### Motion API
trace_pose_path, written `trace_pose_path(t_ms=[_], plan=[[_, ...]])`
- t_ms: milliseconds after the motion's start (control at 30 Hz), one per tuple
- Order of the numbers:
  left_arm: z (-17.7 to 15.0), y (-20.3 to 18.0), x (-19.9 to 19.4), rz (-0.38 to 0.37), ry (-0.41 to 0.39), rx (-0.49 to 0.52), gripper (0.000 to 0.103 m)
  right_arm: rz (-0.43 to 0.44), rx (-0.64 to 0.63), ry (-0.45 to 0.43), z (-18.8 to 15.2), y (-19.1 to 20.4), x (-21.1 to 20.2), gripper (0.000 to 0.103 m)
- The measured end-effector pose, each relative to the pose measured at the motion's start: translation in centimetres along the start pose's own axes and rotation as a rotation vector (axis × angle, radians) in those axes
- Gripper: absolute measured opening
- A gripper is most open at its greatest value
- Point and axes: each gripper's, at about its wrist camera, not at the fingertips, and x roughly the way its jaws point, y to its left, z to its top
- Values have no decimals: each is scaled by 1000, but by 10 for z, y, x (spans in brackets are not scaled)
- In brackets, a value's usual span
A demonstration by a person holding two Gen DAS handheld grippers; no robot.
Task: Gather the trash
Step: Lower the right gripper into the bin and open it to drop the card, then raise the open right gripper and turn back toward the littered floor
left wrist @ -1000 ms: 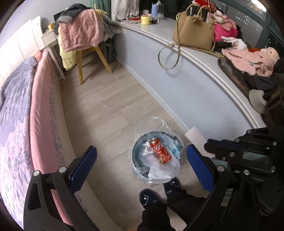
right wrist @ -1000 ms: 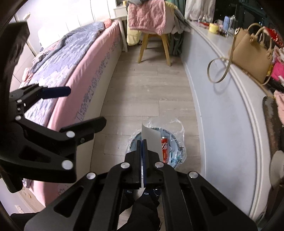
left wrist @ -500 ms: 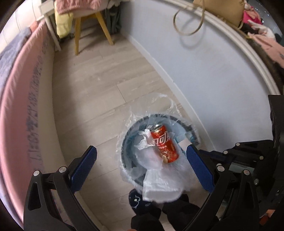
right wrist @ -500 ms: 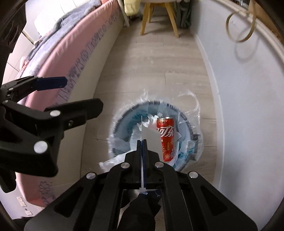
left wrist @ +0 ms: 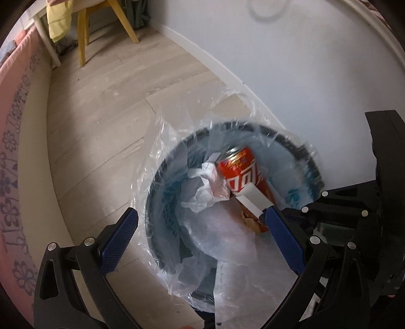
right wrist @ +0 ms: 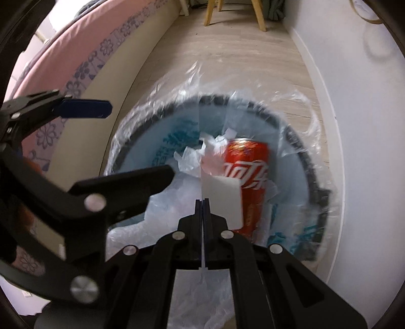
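Pale plank floor (left wrist: 106, 106) between pink bed (right wrist: 50, 63), white wall (left wrist: 291, 63), wooden chair (left wrist: 101, 22).

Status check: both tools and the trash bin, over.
Right tool shut on white card, above lined bin. Left tool open, empty. Red can already inside. Nothing blocking.

Right tool (right wrist: 203, 202) is clamped, pointing steeply down; left tool (left wrist: 201, 231) is spread wide.

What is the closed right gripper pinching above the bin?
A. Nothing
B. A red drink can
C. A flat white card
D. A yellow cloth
C: the right gripper has its jaws shut on a flat white card; the red can lies in the bin.
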Motion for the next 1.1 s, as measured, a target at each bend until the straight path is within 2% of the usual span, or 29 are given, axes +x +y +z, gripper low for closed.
trace_pose_path(t_ms=[467, 667, 700, 767, 833, 867, 1100], plan=[[-8, 2, 22, -12, 5, -2, 98, 32, -25, 21, 1, -6, 25, 3], [-8, -1, 24, -8, -5, 22, 98, 19, -65, 24, -1, -2, 26, 3], [-8, -2, 24, -8, -7, 26, 98, 16, -66, 23, -1, 0, 26, 5], [-6, -3, 25, -12, -7, 28, 98, 13, -62, 16, -4, 1, 24, 26], [-6, -4, 24, -15, -8, 28, 98, 10, -54, -12, -5, 1, 19, 85], [-5, -4, 22, -15, -9, 29, 98, 3, -57, -20, -5, 2, 18, 94], [-6, -4, 9, -11, -17, 32, 98, -75, -99, -58, 0, 7, 2, 96]])
